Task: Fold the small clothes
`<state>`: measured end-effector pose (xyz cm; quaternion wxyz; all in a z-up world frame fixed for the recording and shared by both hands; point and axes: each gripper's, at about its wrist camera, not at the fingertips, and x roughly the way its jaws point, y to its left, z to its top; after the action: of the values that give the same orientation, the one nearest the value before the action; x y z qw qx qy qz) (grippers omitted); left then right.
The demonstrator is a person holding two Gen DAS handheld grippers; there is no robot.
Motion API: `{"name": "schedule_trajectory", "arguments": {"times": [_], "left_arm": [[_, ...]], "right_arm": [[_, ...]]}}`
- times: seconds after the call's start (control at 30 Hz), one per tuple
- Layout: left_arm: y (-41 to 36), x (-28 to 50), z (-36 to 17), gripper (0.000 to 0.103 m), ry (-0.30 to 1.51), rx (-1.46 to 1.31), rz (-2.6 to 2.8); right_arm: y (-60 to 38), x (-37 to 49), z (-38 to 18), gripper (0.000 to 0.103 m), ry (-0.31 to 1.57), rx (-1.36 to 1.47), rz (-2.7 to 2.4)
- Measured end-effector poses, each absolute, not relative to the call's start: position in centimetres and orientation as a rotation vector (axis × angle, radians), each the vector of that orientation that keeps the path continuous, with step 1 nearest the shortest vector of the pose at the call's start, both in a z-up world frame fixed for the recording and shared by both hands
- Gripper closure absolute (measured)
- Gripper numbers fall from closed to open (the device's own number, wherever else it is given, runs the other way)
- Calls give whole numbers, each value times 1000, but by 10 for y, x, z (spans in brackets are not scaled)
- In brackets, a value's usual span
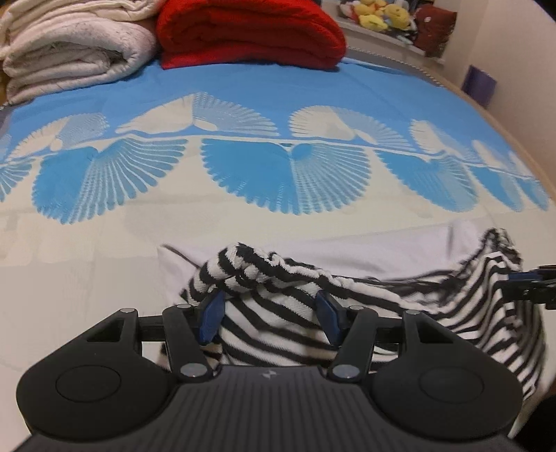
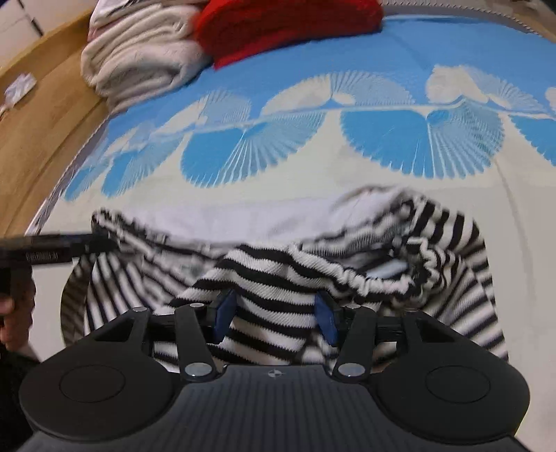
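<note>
A black-and-white striped garment (image 1: 469, 295) lies bunched on the bed, partly over a plain white cloth (image 1: 347, 253). My left gripper (image 1: 271, 309) stands open over the garment's left end, with striped fabric lying loose between its blue pads. In the right wrist view the striped garment (image 2: 434, 226) shows its gathered elastic edge. There my right gripper (image 2: 274, 313) is open too, with a fold of stripes between its pads and the white cloth (image 2: 260, 215) beyond. The other tool shows at each frame's edge: the right gripper (image 1: 531, 281) and the left gripper (image 2: 52, 250).
The bed cover (image 1: 243, 87) is blue and cream with fan shapes. A folded cream blanket (image 1: 69, 52) and a red blanket (image 1: 250, 31) sit at its far end. Plush toys (image 1: 378, 14) line a shelf behind. Wooden floor (image 2: 34, 121) runs along the left, and a hand (image 2: 10, 323) shows there.
</note>
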<state>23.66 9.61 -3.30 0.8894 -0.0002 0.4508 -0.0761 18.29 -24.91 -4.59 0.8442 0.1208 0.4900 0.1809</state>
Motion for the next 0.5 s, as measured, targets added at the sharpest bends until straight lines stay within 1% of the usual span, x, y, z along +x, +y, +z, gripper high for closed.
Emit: {"name": "schedule_trajectory", "arguments": {"times": [0.07, 0.1, 0.13, 0.17, 0.2, 0.3, 0.37, 0.5], "left_arm": [[98, 244, -36, 40, 947, -11, -150], [99, 247, -37, 40, 951, -15, -149], [100, 250, -38, 40, 952, -19, -150], [100, 252, -38, 40, 955, -22, -156], [101, 255, -40, 40, 962, -25, -165], [98, 260, -45, 40, 981, 1, -180], [100, 263, -42, 41, 967, 13, -181], [114, 264, -29, 53, 913, -67, -154]], "right_arm": [[-246, 191, -48, 58, 1023, 252, 365], [-244, 194, -49, 65, 1021, 247, 363], [-242, 198, -50, 77, 1022, 240, 364], [-240, 202, -51, 84, 1024, 231, 369], [-238, 204, -53, 95, 1028, 226, 370], [-234, 212, -56, 101, 1040, 195, 366], [-233, 215, -54, 101, 1023, 177, 368], [-254, 221, -30, 101, 896, 267, 308]]}}
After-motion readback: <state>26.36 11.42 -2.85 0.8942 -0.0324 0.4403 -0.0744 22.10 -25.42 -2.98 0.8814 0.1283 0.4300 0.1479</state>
